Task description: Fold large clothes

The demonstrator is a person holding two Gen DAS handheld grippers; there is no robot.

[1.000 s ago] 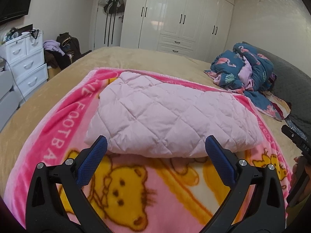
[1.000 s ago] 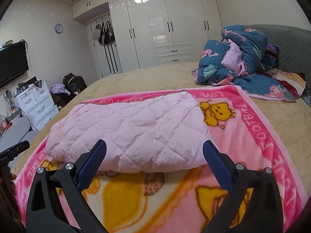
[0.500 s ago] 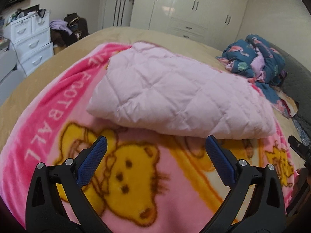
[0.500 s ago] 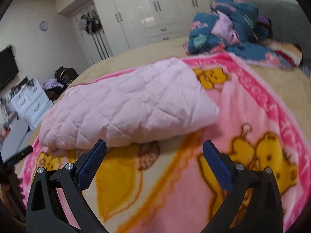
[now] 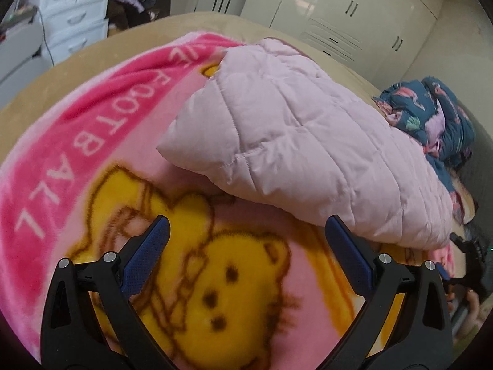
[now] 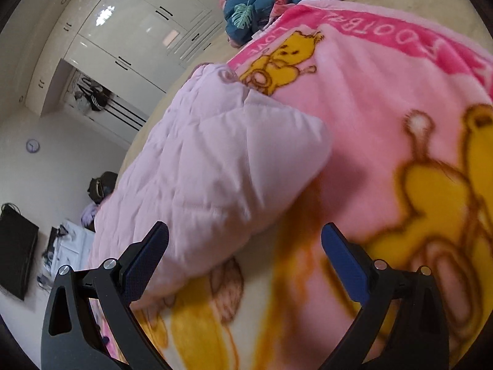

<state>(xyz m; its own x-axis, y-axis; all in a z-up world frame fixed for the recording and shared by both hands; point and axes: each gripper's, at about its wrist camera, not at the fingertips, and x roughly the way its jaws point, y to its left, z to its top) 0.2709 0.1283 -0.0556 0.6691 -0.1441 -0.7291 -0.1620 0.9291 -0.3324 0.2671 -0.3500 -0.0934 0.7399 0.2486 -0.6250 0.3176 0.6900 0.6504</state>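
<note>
A pale pink quilted garment [image 5: 308, 135] lies folded into a puffy bundle on a pink bear-print blanket [image 5: 77, 141]. My left gripper [image 5: 246, 249] hangs open just short of the bundle's near edge, over a yellow bear, with nothing between its blue pads. In the right wrist view the same quilted garment [image 6: 209, 178] fills the left middle, and the blanket [image 6: 385, 141] spreads to the right. My right gripper [image 6: 245, 254] is open and tilted, its left fingertip [image 6: 151, 252] against the bundle's near edge.
The blanket lies on a tan bed [image 5: 101, 49]. A crumpled blue flamingo-print duvet [image 5: 437, 114] sits at the bed's far right. White drawers [image 5: 71, 15] stand at the left, white wardrobes [image 5: 339, 9] behind. The other gripper's black body [image 5: 471, 256] shows at the right edge.
Both grippers have dropped and moved in closer to the bundle's near edge. The right wrist view has rolled strongly to one side. Both stay open.
</note>
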